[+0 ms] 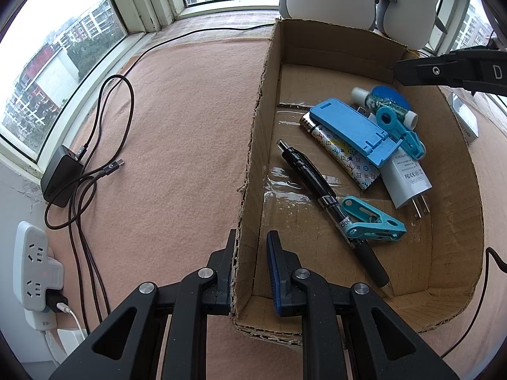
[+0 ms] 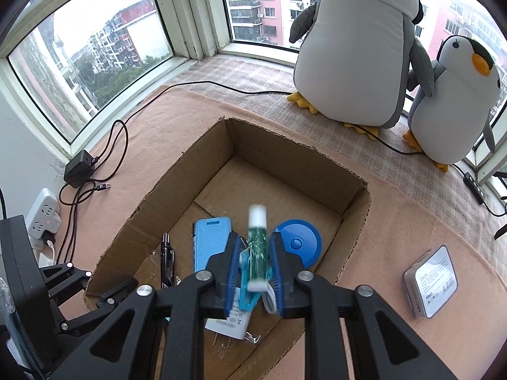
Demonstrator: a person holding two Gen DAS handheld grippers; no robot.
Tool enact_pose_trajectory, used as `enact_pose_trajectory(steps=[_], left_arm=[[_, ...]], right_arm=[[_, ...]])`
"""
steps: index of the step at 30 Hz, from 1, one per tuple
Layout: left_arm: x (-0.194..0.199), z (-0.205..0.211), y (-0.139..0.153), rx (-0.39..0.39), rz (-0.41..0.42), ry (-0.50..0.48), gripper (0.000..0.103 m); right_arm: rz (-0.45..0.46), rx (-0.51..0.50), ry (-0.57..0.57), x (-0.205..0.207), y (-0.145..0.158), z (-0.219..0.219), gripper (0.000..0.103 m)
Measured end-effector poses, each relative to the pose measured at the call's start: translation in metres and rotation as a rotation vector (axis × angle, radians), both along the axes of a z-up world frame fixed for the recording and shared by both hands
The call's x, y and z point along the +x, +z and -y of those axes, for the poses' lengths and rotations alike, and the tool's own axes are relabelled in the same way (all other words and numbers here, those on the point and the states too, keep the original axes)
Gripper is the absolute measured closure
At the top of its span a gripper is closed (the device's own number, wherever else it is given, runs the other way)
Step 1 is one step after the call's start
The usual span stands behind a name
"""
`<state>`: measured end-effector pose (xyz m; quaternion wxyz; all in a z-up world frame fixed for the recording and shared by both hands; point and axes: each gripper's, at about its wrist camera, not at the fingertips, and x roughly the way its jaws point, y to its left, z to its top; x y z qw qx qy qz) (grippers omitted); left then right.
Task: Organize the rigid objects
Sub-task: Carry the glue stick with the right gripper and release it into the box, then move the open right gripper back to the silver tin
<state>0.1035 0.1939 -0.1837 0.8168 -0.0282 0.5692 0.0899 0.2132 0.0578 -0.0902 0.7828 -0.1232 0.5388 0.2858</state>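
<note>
An open cardboard box [image 1: 250, 158] stands on the pink mat. My left gripper [image 1: 250, 266] is shut on its near-left wall, one finger on each side. Inside lie a black pen [image 1: 332, 209], a teal clip [image 1: 370, 221], a white charger [image 1: 407, 180], a patterned notebook [image 1: 342, 155], a blue stand [image 1: 345, 126] and a blue disc [image 1: 393, 95]. A green tube with white ends [image 1: 383, 104] rests on top of them. My right gripper [image 2: 255, 240] hovers open over the box [image 2: 301, 158]. The tube [image 2: 257, 247] shows blurred between its fingers, with the pads off it.
Two plush penguins [image 2: 348, 63] stand behind the box by the window. A small silver case [image 2: 431, 281] lies on the mat to the box's right. A black adapter [image 1: 61, 177] with looped cables and a white power strip [image 1: 35, 269] sit at the left.
</note>
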Motion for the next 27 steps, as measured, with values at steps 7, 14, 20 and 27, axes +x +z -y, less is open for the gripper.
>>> enact_pose_trajectory(steps=[7, 14, 20, 27], left_arm=[[0.0, 0.0, 0.0, 0.0, 0.001, 0.0, 0.087], [0.0, 0.0, 0.0, 0.0, 0.001, 0.0, 0.087], [0.0, 0.0, 0.0, 0.0, 0.001, 0.0, 0.087], [0.0, 0.0, 0.0, 0.001, 0.001, 0.001, 0.087]], right_arm=[[0.014, 0.003, 0.003, -0.001, 0.004, 0.003, 0.062], [0.02, 0.024, -0.004, -0.006, 0.014, 0.016, 0.052], [0.023, 0.041, -0.045, -0.007, 0.022, 0.046, 0.049], [0.027, 0.041, -0.139, -0.003, 0.025, 0.107, 0.033]])
